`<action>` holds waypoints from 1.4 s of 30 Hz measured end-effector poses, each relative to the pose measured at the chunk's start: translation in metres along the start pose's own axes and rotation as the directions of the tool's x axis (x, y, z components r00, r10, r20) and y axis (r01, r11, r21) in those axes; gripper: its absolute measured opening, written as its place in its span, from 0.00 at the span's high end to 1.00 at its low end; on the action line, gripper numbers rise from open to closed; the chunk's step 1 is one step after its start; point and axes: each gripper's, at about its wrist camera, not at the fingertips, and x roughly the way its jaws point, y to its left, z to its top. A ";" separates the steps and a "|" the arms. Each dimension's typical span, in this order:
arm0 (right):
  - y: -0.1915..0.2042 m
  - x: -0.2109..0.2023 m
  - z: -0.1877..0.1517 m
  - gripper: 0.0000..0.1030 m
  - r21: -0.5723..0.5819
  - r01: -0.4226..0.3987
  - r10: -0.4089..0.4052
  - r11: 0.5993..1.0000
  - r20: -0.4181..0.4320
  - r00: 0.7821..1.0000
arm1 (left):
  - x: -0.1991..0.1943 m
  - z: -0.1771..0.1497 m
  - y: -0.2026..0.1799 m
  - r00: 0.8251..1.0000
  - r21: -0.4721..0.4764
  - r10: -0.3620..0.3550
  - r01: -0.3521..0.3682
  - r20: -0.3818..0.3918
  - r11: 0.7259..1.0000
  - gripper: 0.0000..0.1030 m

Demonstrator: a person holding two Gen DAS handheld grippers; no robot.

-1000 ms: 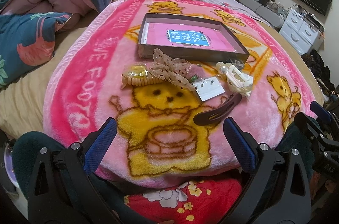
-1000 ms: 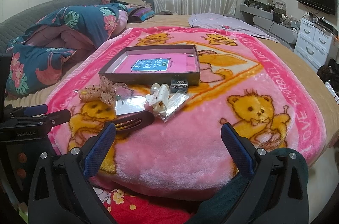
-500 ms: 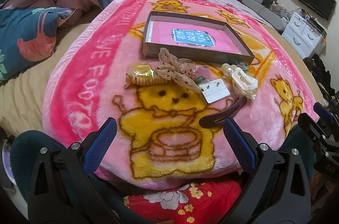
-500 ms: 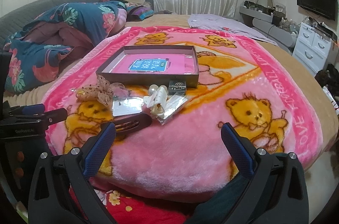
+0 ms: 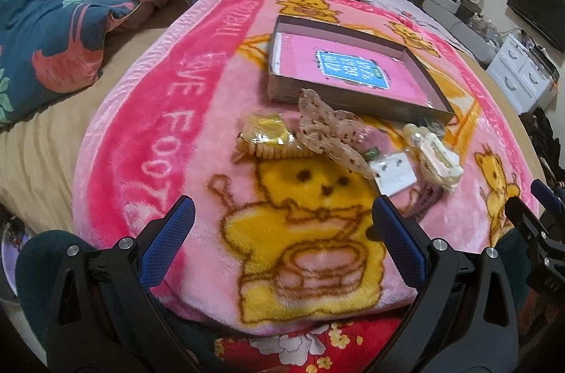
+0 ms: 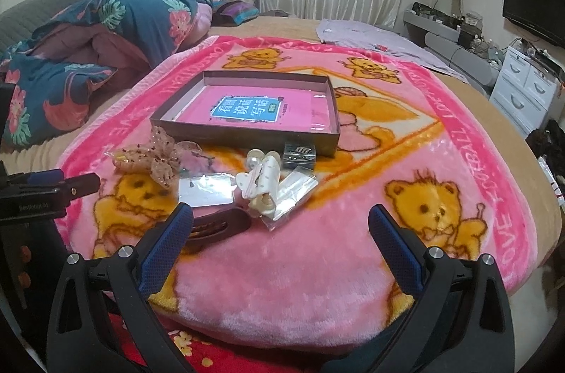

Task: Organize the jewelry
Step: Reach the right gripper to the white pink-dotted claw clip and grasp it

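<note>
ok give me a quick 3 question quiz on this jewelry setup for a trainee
1. True or false: the cardboard box already holds some hair accessories.
2. Which item lies nearest the right gripper? A) dark hair clip B) sheer bow C) cream claw clip
3. Fill in: both the left gripper and the right one are ___.

Key: 1 false, only a pink book lies in it. 2 A. 3 open, holding nothing.

Black tool (image 5: pixel 282 221) frames, blue textured pads (image 6: pixel 166 253) (silver screws)
</note>
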 end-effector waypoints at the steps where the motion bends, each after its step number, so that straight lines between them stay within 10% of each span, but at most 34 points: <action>1: 0.001 0.003 0.000 0.04 -0.003 -0.002 0.002 1.000 -0.003 1.000 | 0.003 0.001 0.002 1.000 -0.003 0.002 -0.002 -0.005 1.000 0.09; 26: -0.005 0.089 0.016 0.05 -0.055 -0.081 0.074 0.995 -0.130 0.989 | 0.079 0.032 0.036 0.992 -0.072 -0.029 0.020 -0.124 0.997 0.09; 38: 0.019 0.131 0.020 0.51 -0.178 -0.087 0.050 0.980 -0.202 0.978 | 0.103 0.047 0.031 0.992 -0.024 -0.044 0.042 -0.120 0.999 0.11; 42: 0.016 0.130 0.023 0.57 -0.160 -0.103 0.070 0.982 -0.199 0.977 | 0.105 0.051 0.024 0.992 0.011 -0.066 0.067 -0.108 0.998 0.35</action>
